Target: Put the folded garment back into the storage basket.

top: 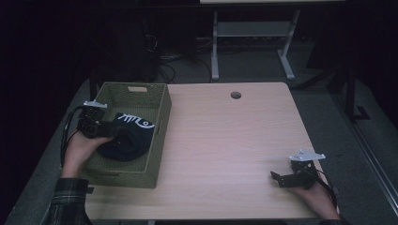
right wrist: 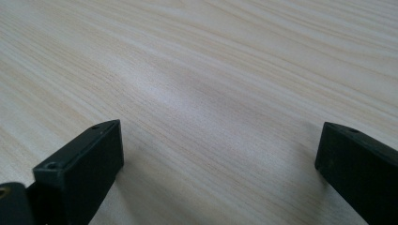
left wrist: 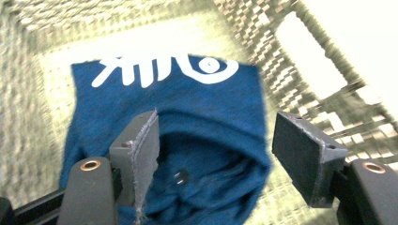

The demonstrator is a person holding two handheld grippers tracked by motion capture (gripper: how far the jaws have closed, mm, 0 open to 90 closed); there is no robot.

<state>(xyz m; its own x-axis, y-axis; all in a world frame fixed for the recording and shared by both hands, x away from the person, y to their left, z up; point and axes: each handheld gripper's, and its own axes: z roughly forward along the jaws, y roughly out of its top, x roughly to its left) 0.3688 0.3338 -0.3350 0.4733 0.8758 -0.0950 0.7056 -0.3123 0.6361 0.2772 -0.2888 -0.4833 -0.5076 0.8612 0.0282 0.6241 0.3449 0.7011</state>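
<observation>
- Woven green basket (top: 159, 136) sits at the left side of a light wood table (top: 234, 140), and a dark blue cloth (top: 129, 138) with a white squiggly print lies bunched up inside it.
- Left gripper (top: 115, 131) reaches into the basket from the left rim. In the left gripper view its jaws are spread wide over the cloth (left wrist: 187, 140); one pad (left wrist: 143, 150) seems to touch the fabric, but nothing is pinched.
- Right gripper (top: 277, 178) is well apart from the basket, low by the table's near right corner. Its own view shows both jaws wide open over bare wood (right wrist: 211, 93), gripping nothing.
</observation>
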